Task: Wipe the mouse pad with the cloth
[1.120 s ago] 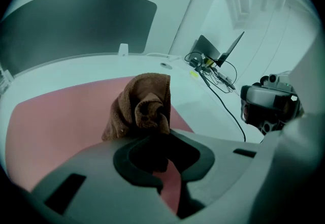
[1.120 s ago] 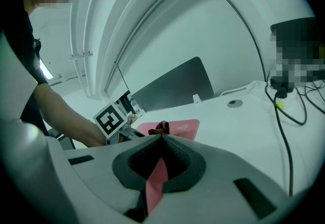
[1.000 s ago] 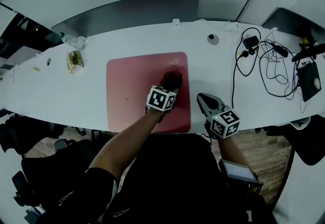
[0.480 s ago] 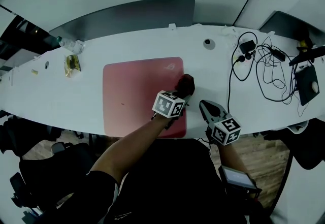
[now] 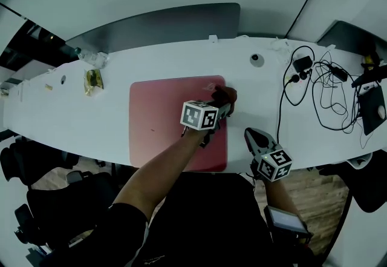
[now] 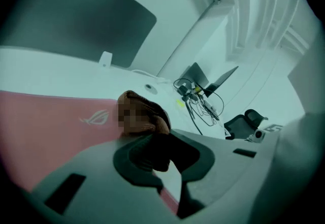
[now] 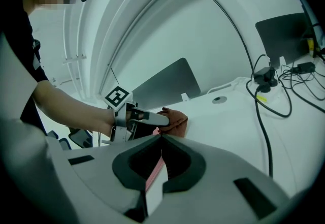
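Note:
A pink mouse pad (image 5: 172,123) lies on the white desk (image 5: 78,120). My left gripper (image 5: 222,102) is shut on a bunched brown cloth (image 5: 226,96), which rests at the pad's right edge near its upper right corner. In the left gripper view the cloth (image 6: 154,115) fills the jaws, with the pad (image 6: 51,116) to the left. My right gripper (image 5: 254,135) hovers by the desk's front edge, right of the pad, jaws together and nothing in them. Its own view shows the left gripper (image 7: 146,119) and the cloth (image 7: 176,119) ahead.
Tangled black cables and a charger (image 5: 314,81) cover the desk's right end, beside a dark device (image 5: 372,101). A round grommet (image 5: 257,60) sits behind the pad. A small packet (image 5: 92,81) lies far left. A dark panel (image 5: 163,23) stands behind the desk.
The left gripper has dragged the cloth rightward over the pad, from its right-middle part to its right edge. The right gripper has stayed roughly in place.

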Demonstrator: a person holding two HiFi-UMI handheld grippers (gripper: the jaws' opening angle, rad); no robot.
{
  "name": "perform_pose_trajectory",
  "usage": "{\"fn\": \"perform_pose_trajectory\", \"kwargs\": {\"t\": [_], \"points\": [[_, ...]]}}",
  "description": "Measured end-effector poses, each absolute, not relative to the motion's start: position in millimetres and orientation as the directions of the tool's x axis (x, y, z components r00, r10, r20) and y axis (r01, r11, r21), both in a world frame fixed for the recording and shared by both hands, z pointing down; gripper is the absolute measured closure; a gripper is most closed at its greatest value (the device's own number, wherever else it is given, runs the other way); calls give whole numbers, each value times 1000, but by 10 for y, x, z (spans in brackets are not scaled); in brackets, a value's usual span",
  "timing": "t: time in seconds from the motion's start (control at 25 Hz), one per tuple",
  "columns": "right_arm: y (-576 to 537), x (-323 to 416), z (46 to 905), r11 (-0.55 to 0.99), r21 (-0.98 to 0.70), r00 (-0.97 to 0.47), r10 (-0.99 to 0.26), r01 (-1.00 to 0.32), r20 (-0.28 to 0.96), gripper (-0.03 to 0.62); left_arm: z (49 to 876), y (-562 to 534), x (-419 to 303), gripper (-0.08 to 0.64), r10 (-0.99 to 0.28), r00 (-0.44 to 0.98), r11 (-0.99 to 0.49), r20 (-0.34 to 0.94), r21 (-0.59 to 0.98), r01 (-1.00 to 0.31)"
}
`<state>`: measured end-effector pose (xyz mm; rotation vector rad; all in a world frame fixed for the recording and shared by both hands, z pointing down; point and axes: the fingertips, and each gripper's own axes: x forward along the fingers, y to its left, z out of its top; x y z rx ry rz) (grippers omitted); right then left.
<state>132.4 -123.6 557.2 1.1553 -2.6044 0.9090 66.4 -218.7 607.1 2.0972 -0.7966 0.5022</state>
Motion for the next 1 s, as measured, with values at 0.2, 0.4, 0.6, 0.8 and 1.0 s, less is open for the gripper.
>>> {"fn": "perform_pose_trajectory", "kwargs": {"t": [0.2,0.4,0.6,0.8,1.0], "points": [[-1264,1331,5614,517,-474,-695,-616,-713,372,566,6240,-2340,301,503,-398,632,-373,666,512,-774],[-1333,1257,5587,530,-475,-705,-609,-703,364,566,6335,-2326,51,503,-406,566,-350,718,450,-822],[-1410,1182,5570,546,-469,-715,-598,-694,361,566,6363,-2300,-125,503,-417,529,-361,739,399,-843],[-1448,1054,5571,563,-468,-729,-582,-681,361,566,6394,-2300,-448,503,-436,491,-324,754,377,-868],[-1465,922,5572,580,-470,-744,-562,-665,360,566,6416,-2268,-744,503,-449,455,-308,769,345,-887]]}}
